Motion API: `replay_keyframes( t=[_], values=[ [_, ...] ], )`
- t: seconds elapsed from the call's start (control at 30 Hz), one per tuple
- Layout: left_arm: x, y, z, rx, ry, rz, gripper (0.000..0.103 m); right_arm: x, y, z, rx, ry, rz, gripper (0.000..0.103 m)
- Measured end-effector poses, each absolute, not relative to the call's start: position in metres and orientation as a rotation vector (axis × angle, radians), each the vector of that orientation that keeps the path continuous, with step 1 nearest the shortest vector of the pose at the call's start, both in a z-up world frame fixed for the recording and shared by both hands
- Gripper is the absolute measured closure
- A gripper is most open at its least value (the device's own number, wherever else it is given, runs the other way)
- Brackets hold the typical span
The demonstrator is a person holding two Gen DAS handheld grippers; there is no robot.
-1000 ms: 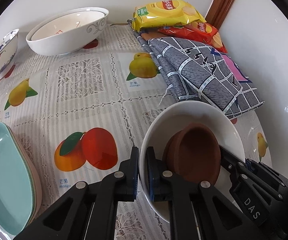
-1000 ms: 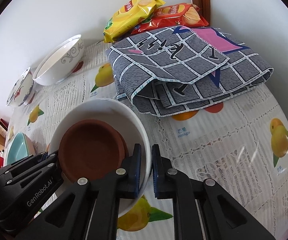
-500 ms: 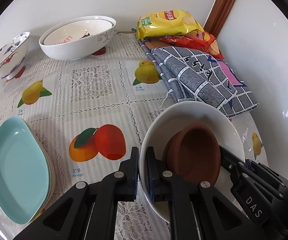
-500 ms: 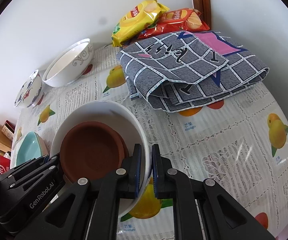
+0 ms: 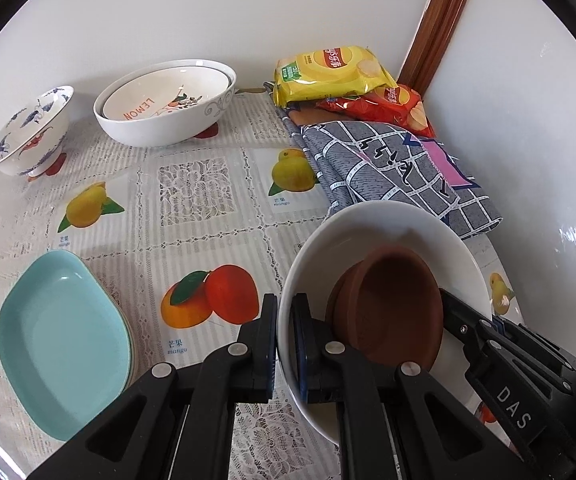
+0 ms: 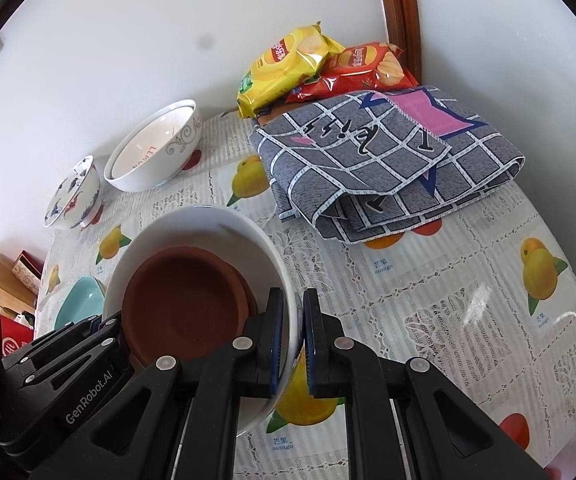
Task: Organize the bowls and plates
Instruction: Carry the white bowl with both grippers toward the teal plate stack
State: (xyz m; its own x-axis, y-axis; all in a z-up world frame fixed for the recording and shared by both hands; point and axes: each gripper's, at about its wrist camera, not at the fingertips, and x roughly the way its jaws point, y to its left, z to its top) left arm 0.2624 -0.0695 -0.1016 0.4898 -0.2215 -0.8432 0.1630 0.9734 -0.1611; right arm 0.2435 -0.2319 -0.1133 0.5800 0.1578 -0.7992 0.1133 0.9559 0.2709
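A white bowl [image 5: 391, 224] [image 6: 204, 220] with brown dishes [image 5: 391, 300] [image 6: 184, 304] stacked inside hangs above the table, held from both sides. My left gripper [image 5: 284, 344] is shut on its left rim; my right gripper [image 6: 299, 340] is shut on its right rim. A stack of two large white bowls [image 5: 164, 108] [image 6: 156, 148] stands by the back wall, with a blue-and-red patterned bowl [image 5: 28, 128] [image 6: 74, 196] to its left. Teal oval plates [image 5: 60, 352] [image 6: 80, 304] lie stacked at the near left.
A folded grey checked cloth [image 5: 391, 168] [image 6: 387, 160] lies at the back right, with yellow [image 5: 327, 72] [image 6: 284, 68] and red [image 5: 391, 108] [image 6: 359, 72] chip bags behind it. The fruit-print tablecloth [image 5: 192, 200] covers the table, which walls bound at the back and right.
Both grippers have lifted the white bowl with the brown dishes higher above the table; more of the table, the teal plates and the patterned bowl have come into view.
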Motion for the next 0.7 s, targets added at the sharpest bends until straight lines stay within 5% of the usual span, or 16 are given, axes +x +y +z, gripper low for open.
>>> replay_keyframes(
  t=[0.7],
  values=[
    [0.255,-0.037,-0.081,-0.067,0.996,-0.219,0.095,0.237,-0.201,-0.092,0.291,0.923,0.04,0.094]
  ],
)
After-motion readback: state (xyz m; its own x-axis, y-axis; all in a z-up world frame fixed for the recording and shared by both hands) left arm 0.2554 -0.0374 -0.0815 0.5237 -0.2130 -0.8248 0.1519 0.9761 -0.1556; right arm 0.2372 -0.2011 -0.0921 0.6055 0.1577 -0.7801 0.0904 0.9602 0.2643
